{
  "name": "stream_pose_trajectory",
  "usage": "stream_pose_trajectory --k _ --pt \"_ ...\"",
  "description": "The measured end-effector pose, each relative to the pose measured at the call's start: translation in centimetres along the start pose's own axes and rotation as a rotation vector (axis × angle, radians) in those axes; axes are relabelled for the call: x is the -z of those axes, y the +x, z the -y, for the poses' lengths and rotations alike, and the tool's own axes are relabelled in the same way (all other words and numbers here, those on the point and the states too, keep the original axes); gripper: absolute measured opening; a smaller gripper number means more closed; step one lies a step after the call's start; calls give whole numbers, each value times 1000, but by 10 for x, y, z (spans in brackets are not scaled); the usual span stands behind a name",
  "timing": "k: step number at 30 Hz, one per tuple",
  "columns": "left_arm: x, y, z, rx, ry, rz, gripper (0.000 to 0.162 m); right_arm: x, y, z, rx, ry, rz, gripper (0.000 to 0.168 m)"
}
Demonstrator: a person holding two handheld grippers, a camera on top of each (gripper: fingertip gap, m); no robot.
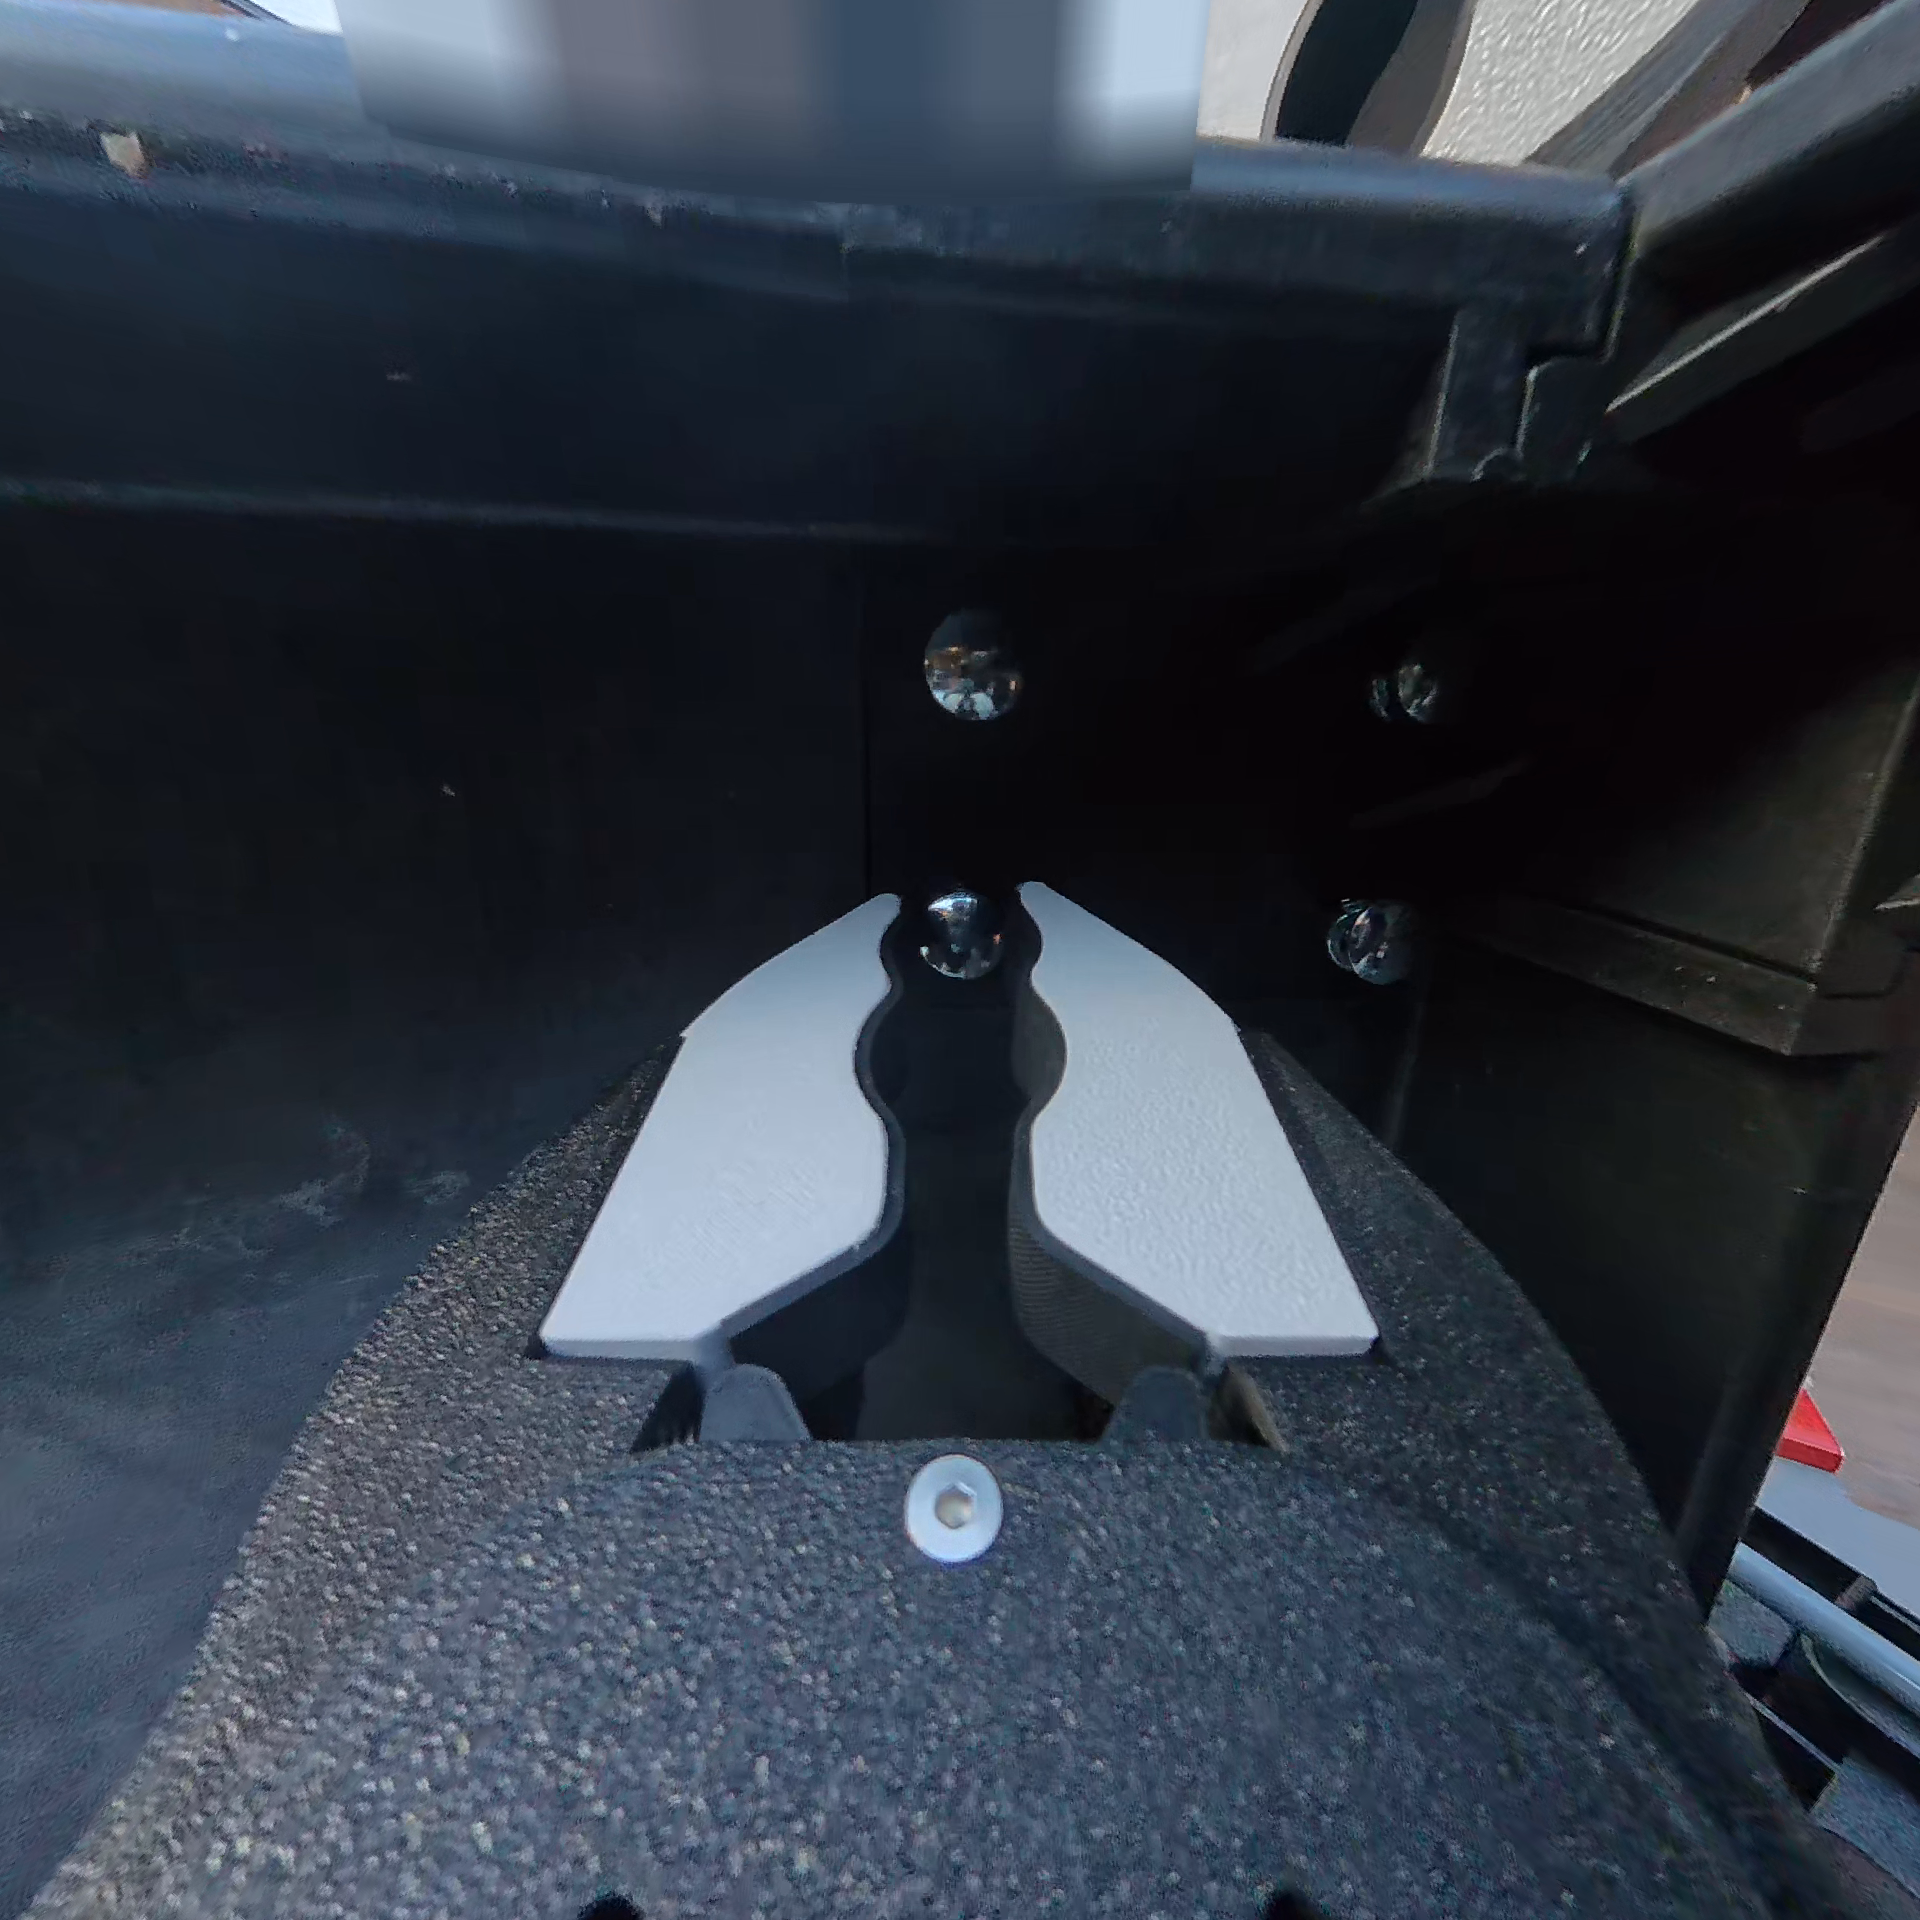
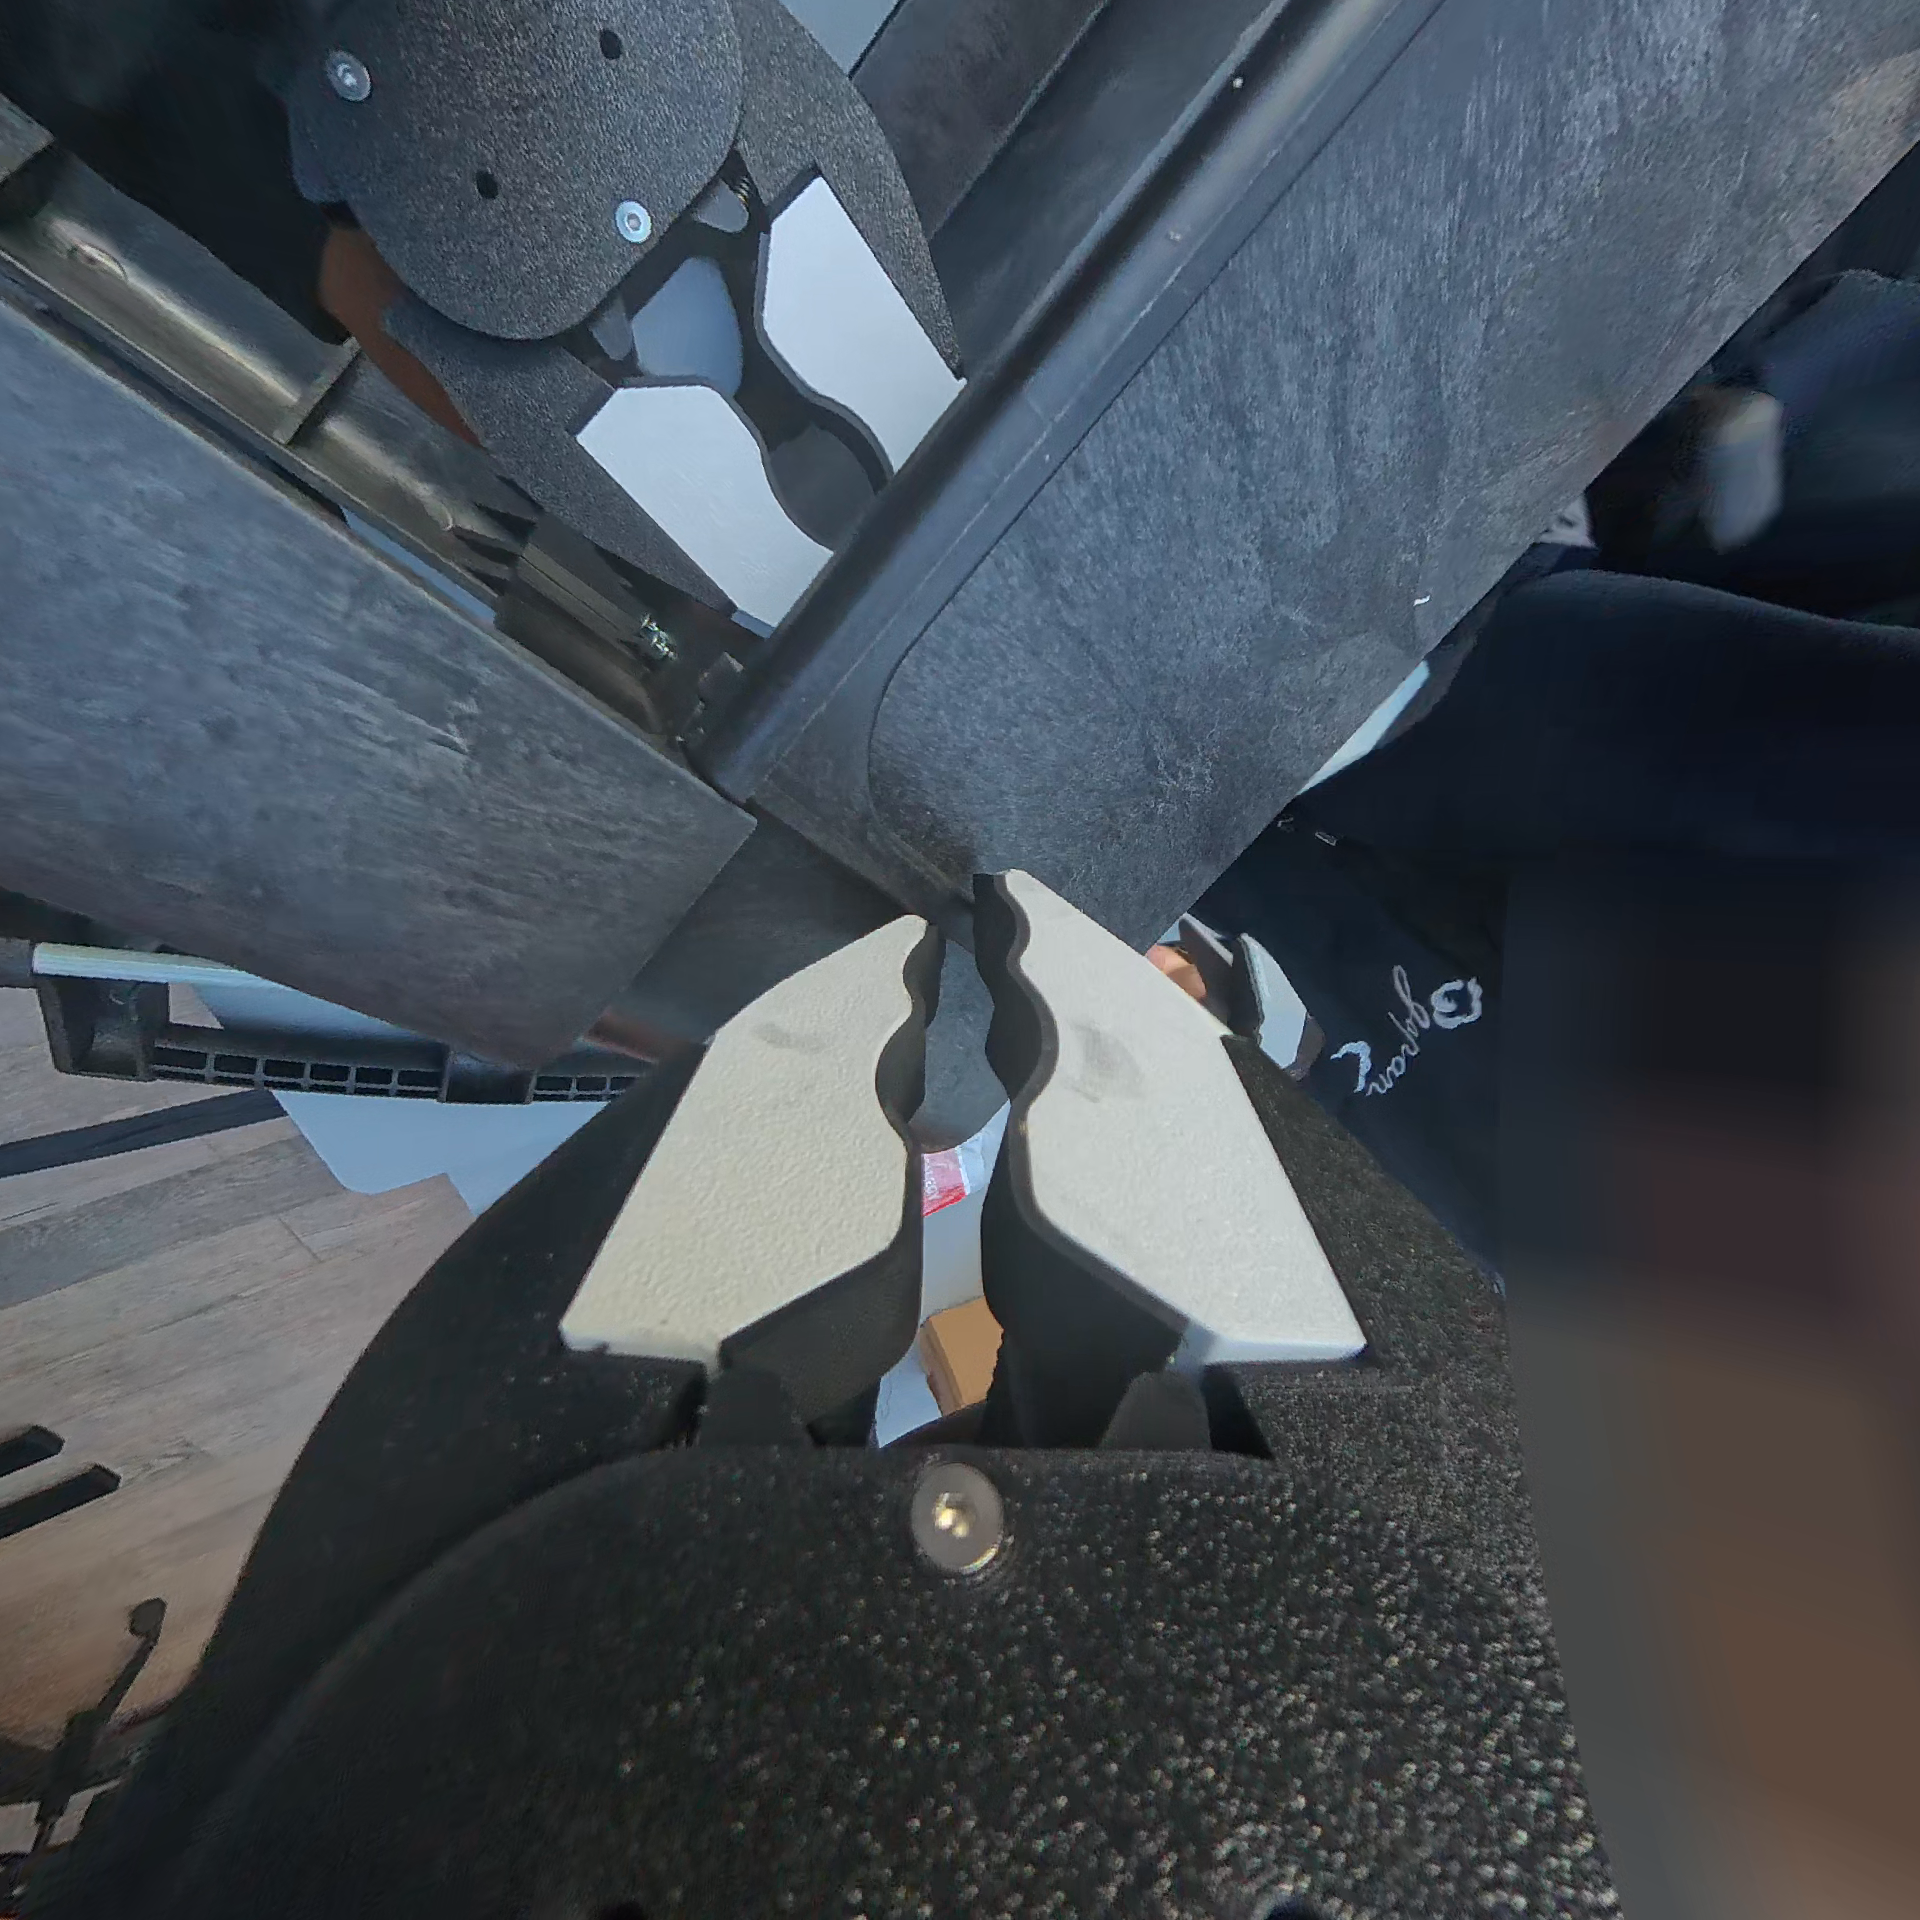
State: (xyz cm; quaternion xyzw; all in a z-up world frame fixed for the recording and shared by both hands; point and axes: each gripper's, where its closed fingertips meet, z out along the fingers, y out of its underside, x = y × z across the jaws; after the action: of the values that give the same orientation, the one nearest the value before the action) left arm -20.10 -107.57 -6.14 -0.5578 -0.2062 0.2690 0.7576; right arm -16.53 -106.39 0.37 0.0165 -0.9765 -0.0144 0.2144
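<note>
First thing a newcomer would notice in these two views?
The left gripper sits nose-up against a dark panel, its tips flanking a shiny domed screw head. The right gripper pinches the edge of a dark felt-like board, a dark sleeve beside it.

Left tongs [image 1: 961,894] hover slightly parted before a shiny bolt head [image 1: 962,932] (possibly touching) on a black panel [image 1: 520,779].
</note>
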Motion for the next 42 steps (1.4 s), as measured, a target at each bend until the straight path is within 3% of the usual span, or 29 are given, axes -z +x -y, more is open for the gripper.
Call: stream_pose_trajectory --k 7,14,21,28,42 --pt "0 -1 0 55 29 -26 16 0 0 0 -4 -6 -8 9" --pt "3 -1 1 -3 24 -5 17 0 0 0 -6 -7 -9 9" --pt "13 -7 15 20 99 2 22 1 -1 1 -7 -9 -13 9" --pt "10 6 43 -52 173 -11 14 1 -1 1 -3 -5 -7 9" --pt "-1 -1 39 -44 113 59 12 0 0 0 -6 1 -10 9"
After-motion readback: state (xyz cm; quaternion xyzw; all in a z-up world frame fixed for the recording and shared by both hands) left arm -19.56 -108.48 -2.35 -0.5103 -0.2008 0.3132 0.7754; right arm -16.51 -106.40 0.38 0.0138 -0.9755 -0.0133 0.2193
